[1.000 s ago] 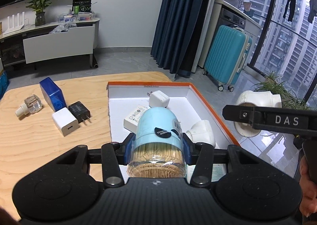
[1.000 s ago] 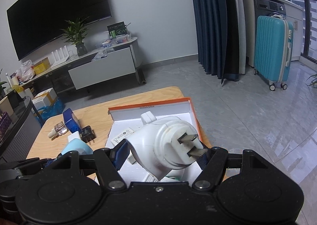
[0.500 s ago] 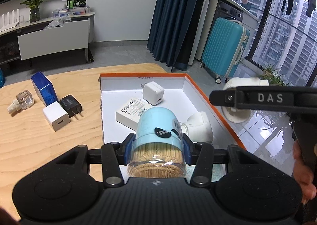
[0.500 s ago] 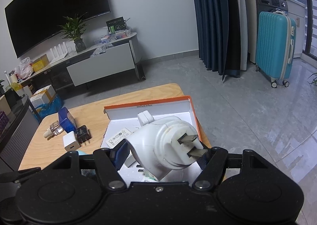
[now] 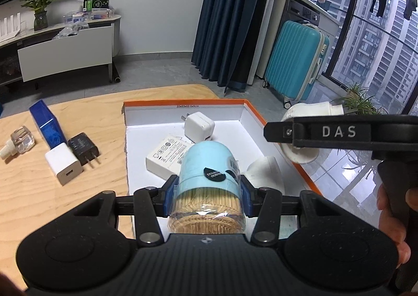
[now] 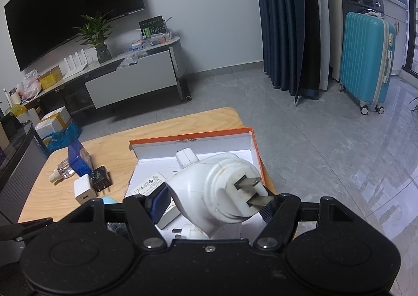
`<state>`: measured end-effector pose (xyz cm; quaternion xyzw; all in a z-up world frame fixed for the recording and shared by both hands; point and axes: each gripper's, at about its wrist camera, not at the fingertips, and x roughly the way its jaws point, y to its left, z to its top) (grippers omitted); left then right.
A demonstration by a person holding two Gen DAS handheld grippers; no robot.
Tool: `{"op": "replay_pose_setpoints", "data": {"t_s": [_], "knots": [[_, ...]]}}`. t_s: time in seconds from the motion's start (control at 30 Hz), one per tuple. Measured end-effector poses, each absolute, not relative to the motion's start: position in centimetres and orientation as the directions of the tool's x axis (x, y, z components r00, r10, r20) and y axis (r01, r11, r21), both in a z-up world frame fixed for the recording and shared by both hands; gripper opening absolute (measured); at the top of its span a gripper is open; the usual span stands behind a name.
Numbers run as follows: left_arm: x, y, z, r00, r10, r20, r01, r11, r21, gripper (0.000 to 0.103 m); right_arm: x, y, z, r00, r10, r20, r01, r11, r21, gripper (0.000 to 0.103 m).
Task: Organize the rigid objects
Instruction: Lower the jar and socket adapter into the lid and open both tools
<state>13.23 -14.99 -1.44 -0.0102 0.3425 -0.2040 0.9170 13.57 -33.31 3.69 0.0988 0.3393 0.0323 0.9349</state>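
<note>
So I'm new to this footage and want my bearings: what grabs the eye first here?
Each gripper is full: the left gripper clamps a light-blue toothpick jar, the right gripper a white plug-in device with two prongs facing forward. Below them an orange-rimmed box sits on the wooden table, already holding white chargers.

"DAS" stands in white letters on the right gripper [image 5: 337,131]. A small printed size line sits on the box [image 5: 187,106] wall, too small to read surely.
</note>
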Motion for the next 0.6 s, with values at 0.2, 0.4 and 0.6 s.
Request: {"op": "replay_pose_setpoints", "data": {"t_s": [0.2,0.4,0.6], "knots": [[14.4,-15.8,-1.3,0.680,-0.390,-0.621,0.382,0.911,-0.154,0.048,15.2,-33.5,3.0,0.755,0.129,-0.642,0.006,0.979,0.203,0.082],[15.6,-16.6,-1.3,0.678,-0.399,-0.617,0.397,0.906,-0.149,0.048,17.1,-33.6,2.6,0.744,0.124,-0.657,0.004,0.982,0.190,0.082],[16.5,-17.2,-1.4,0.675,-0.404,-0.618,0.407,0.902,-0.145,0.048,19.1,-33.9,2.5,0.758,0.121,-0.642,-0.005,0.984,0.180,0.085]]}}
